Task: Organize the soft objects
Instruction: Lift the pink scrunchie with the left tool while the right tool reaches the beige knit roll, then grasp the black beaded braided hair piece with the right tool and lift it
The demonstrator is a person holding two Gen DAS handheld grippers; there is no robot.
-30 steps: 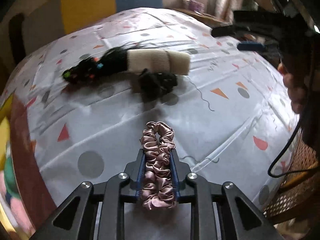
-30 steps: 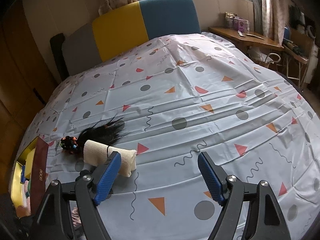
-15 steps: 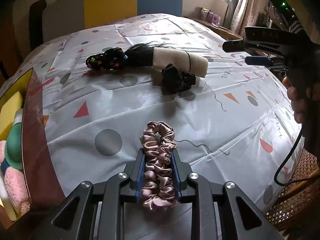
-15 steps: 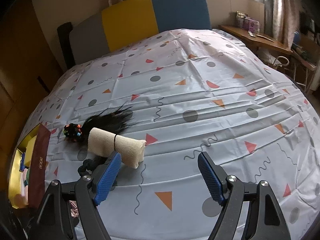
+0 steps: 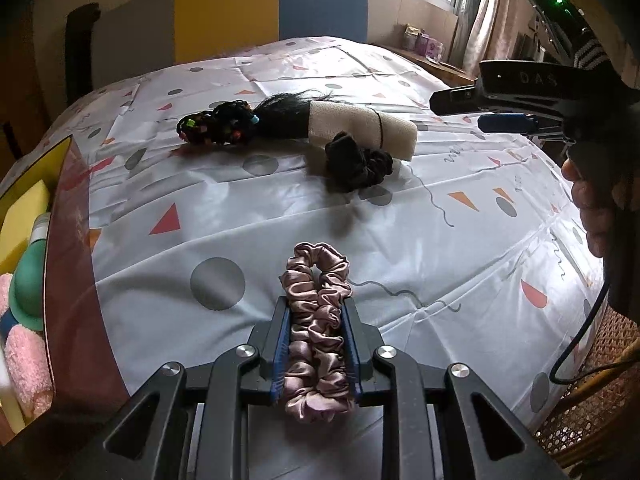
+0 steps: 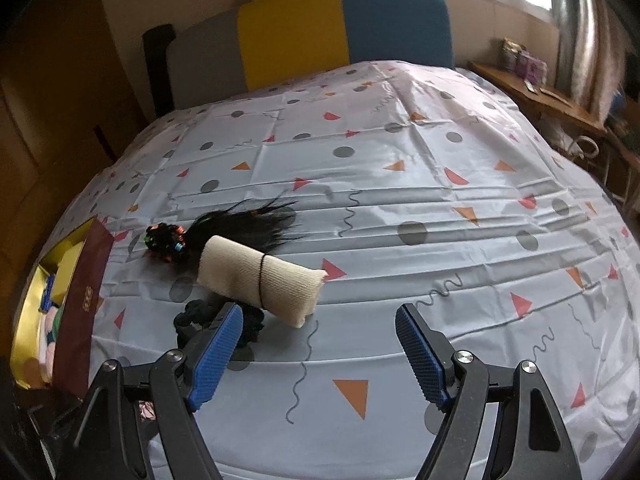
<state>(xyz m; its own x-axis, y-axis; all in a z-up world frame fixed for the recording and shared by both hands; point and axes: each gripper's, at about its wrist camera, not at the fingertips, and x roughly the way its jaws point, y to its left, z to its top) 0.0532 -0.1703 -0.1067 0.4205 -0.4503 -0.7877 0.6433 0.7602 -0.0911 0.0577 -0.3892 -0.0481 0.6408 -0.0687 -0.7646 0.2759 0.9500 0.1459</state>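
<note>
Squeezing the pink scrunchie (image 5: 316, 332) in my left gripper (image 5: 316, 354) above the tablecloth (image 5: 400, 240) (soft, slippery satin, so I hold mid-loop). My right gripper (image 6: 318, 354) hangs wide and empty near the black scrunchie (image 6: 196, 316).

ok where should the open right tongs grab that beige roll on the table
Across its middle, near the black band: the beige roll is a long, rounded cylinder lying flat, so the right tongs should come down from above with fingers straddling its width. The black scrunchie crowds its near side, so avoid a low approach there.
</note>
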